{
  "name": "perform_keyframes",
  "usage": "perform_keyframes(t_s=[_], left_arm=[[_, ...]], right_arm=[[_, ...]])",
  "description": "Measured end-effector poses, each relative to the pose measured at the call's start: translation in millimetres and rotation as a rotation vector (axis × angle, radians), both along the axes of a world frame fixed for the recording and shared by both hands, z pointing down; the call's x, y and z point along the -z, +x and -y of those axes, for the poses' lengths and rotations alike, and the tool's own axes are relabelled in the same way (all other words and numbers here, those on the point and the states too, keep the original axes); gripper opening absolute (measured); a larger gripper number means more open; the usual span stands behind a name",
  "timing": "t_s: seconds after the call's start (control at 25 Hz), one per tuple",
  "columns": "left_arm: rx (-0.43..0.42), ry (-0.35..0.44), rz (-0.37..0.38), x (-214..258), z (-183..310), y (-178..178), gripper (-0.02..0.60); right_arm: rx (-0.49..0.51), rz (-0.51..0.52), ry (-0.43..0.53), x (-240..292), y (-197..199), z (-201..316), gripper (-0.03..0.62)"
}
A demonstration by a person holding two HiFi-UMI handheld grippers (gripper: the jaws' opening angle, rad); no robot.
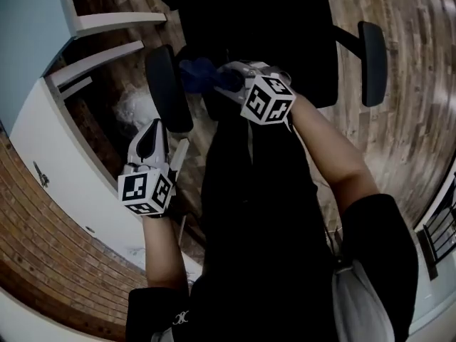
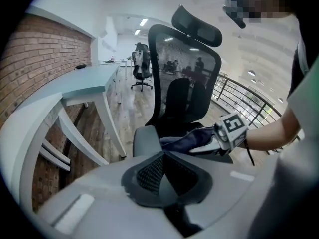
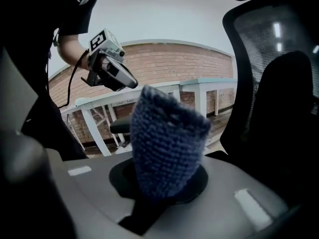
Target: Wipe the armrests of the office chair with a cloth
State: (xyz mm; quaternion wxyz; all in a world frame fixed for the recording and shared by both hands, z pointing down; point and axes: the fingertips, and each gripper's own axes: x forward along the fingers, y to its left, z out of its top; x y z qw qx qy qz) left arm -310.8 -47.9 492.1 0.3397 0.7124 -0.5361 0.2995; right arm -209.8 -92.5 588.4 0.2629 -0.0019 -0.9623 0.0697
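Brick-walled office, white table (image 2: 89, 81): your right claw (image 1: 226, 77) is clamped on a bunched end of the blue knitted cloth (image 3: 167, 143), likely soft and light, beside the black chair's (image 2: 184, 78) armrest (image 1: 169, 90); your left claw (image 2: 164, 158) hangs closed, empty.

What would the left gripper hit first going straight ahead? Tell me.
Probably the near armrest, which lies directly ahead of the left gripper. How far off it is remains unclear.

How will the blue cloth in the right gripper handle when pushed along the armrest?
Probably floppy: the cloth bunches loosely out of the right gripper. Its coarse knit suggests it is light and grips rather than slips. It may fold under when pushed.
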Motion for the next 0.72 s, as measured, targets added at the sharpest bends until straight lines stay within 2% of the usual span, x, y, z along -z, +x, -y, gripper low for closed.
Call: perform_keyframes(t_s=[0.16,0.4,0.72], left_arm=[[-0.025,-0.018,0.024,5.1,-8.6,14.9,0.006],[0.008,-0.034,0.059,7.6,-23.7,6.2,0.006],[0.020,-0.047,0.063,2.6,-36.2,6.8,0.006]], right_arm=[[0.048,0.032,-0.015,-15.0,-27.7,-6.2,0.052],[0.123,0.041,0.012,-20.2,-73.3,-10.1,0.052],[0.223,-0.011,0.101,-38.6,-87.2,-2.7,0.052]])
